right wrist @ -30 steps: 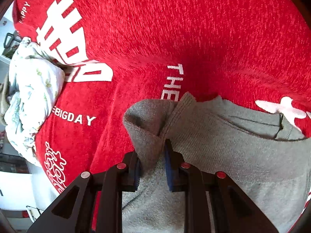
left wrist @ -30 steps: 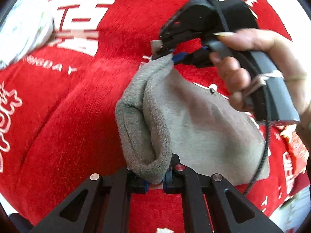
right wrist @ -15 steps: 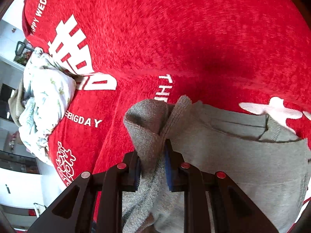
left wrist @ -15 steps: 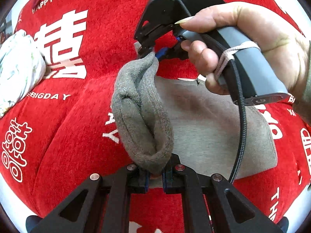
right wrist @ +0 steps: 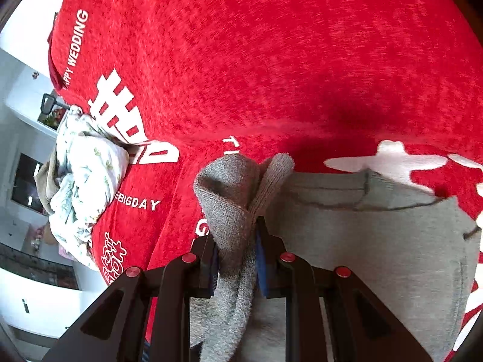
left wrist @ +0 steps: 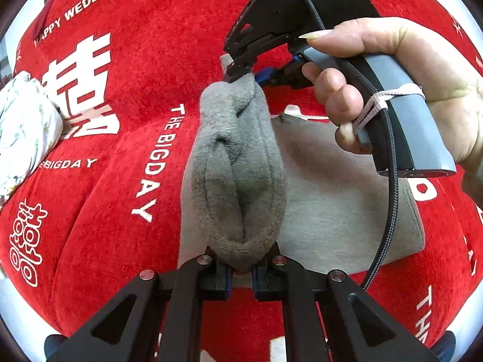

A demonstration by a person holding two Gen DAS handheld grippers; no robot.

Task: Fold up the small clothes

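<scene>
Where both tongs [left wrist: 240, 274] pinch: fuzzy grey knit [left wrist: 238, 181]

Red cloth [left wrist: 151, 69], top left: "HAPPY WEDDING"
Red cloth, centre: "THE BIGDAY"
Red cloth, right-wrist view [right wrist: 271, 60]: "HAPPY WEDDING", "BIGDAY"

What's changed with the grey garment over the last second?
Both claws, left and right, have lifted the pinched edge of the grey knit garment higher off the red printed cloth, bunching it into a hanging roll. Both grips stayed shut; the white floral bundle did not move.
</scene>
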